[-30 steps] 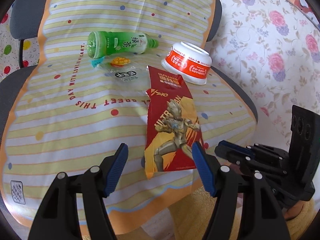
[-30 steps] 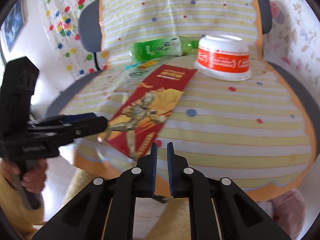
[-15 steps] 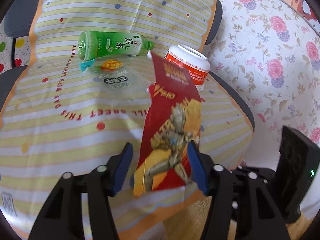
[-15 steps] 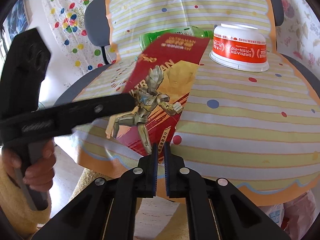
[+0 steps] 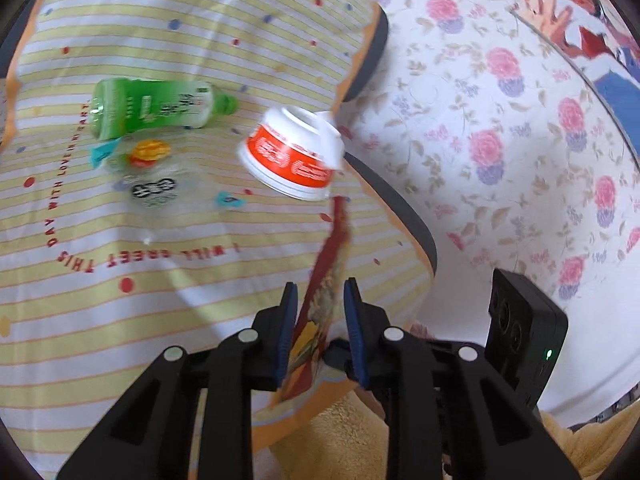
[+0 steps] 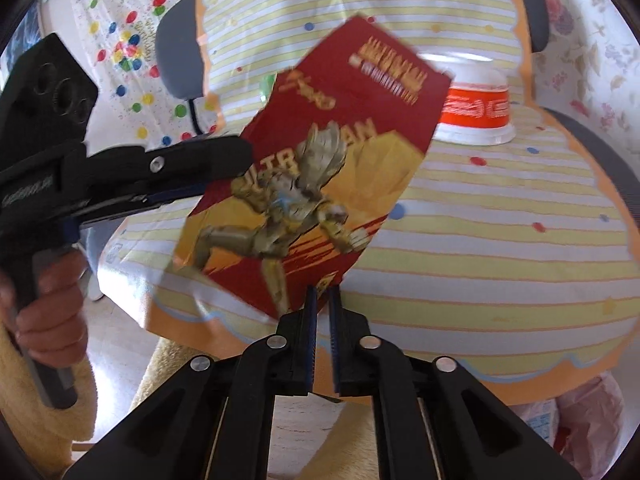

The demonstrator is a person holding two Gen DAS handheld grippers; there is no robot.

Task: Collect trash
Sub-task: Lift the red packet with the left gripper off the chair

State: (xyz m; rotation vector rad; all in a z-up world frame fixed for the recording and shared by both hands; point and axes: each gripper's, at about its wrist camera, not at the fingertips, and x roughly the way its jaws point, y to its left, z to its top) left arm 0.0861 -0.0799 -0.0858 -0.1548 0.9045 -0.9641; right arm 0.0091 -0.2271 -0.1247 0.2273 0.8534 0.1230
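Red and gold, the snack wrapper stands tilted up off the striped cloth; the right claw is pressed together on its lower corner; the left claw has just been closing with the wrapper's edge between its blue pads, contact unclear. On the cloth beyond lie a green bottle, a clear wrapper and an upturned red-and-white bowl.

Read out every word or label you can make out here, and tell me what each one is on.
"I WILL GREET THIS DAY WITH LOVE IN HEART": striped cloth.
"ULTR...AN", partly covered: red packet.
Green bottle label: too blurred.
Red and white bowl band: too blurred.
Clear wrapper black logo: unreadable.
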